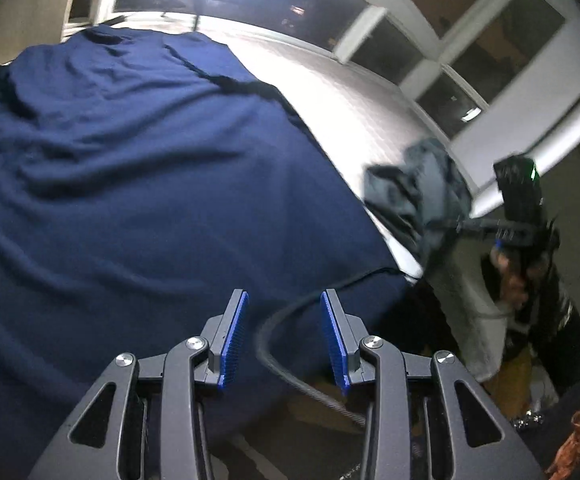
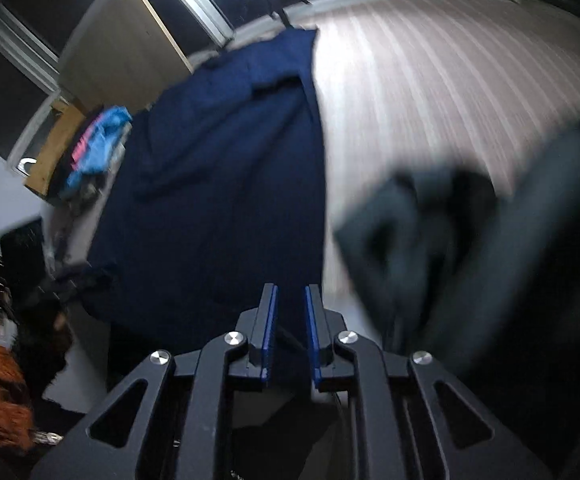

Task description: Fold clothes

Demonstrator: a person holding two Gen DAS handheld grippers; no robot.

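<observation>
A navy blue garment (image 1: pixel 150 184) lies spread over a white striped bed (image 1: pixel 329 92). My left gripper (image 1: pixel 284 300) is open and empty above the garment's near edge, with a black cable running between its jaws. In the right wrist view the same garment (image 2: pixel 226 184) lies on the bed (image 2: pixel 429 92). My right gripper (image 2: pixel 291 292) is open with a narrow gap, empty, just above the garment's near hem. The right gripper's body also shows in the left wrist view (image 1: pixel 521 208), held in a hand off the bed's right side.
A crumpled grey-green garment (image 1: pixel 417 188) lies at the bed's right edge, blurred in the right wrist view (image 2: pixel 421 236). A pile of blue and pink clothes (image 2: pixel 98 140) sits on a wooden shelf at the left. Glass doors with white frames (image 1: pixel 469 52) stand behind the bed.
</observation>
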